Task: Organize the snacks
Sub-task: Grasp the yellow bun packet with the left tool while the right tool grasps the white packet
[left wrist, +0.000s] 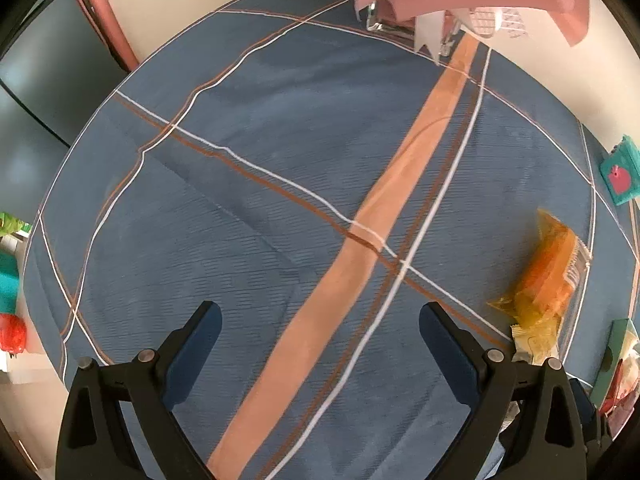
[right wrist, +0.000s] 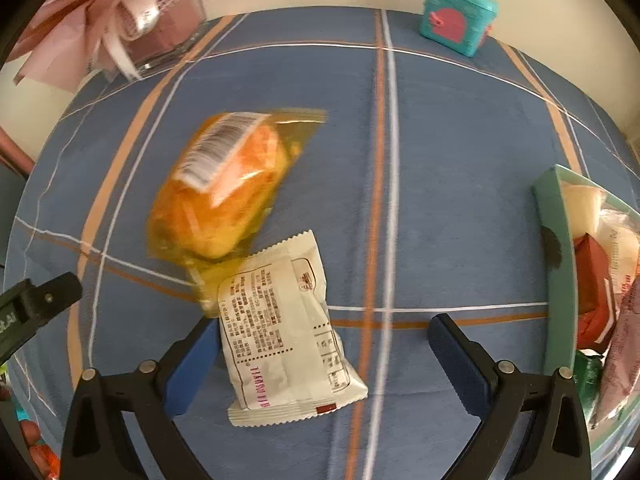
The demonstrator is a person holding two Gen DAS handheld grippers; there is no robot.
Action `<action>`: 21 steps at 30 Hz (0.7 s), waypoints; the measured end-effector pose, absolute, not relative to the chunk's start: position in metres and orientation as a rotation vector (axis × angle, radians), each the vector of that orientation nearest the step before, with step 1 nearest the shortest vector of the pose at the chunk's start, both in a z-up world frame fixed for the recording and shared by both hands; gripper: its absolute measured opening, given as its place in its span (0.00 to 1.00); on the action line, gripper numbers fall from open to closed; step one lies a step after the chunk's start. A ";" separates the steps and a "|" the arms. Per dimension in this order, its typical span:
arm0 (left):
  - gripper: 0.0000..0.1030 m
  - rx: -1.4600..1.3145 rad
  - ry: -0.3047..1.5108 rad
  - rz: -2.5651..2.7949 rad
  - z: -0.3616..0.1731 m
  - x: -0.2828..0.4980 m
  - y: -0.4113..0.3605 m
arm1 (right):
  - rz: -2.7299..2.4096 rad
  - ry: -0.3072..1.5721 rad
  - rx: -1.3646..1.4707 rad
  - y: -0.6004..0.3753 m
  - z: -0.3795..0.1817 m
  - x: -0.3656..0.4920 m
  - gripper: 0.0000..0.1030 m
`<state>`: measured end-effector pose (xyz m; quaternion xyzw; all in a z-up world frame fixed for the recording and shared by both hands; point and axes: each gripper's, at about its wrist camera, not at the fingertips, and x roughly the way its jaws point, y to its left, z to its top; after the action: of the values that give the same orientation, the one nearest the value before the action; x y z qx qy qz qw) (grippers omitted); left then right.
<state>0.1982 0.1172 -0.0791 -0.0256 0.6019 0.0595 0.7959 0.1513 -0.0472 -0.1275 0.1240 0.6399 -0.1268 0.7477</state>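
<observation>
A white snack packet (right wrist: 288, 332) lies on the blue plaid tablecloth between my right gripper's open jaws (right wrist: 324, 328), close to the left finger. An orange bread packet (right wrist: 224, 188) lies just beyond it, overlapping its top. Both show at the right of the left wrist view, the orange one (left wrist: 548, 272) and a corner of the white one (left wrist: 532, 340). A green tray (right wrist: 556, 280) at the right edge holds several snack packs. My left gripper (left wrist: 320, 320) is open and empty over bare cloth.
A teal box (right wrist: 456, 16) with a pink shape stands at the table's far edge. A glass container with pink wrapping (right wrist: 160, 28) stands at the far left corner. The other gripper's black tip (right wrist: 44, 300) shows at the left.
</observation>
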 end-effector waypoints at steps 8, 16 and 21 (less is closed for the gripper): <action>0.96 -0.060 1.263 0.065 -0.069 0.196 0.093 | -0.329 1.397 0.265 -0.068 -0.127 0.149 1.00; 0.96 -0.042 1.207 -0.007 -0.060 0.199 0.068 | -0.354 1.398 0.284 -0.084 -0.125 0.148 1.00; 0.96 -0.003 1.204 -0.053 -0.057 0.200 0.047 | -0.355 1.395 0.291 -0.099 -0.122 0.138 0.99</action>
<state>0.1998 0.0474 -0.0573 -0.0015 0.5661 -0.0251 0.8240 0.1382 -0.0986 -0.1220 0.1328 0.6364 -0.1621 0.7424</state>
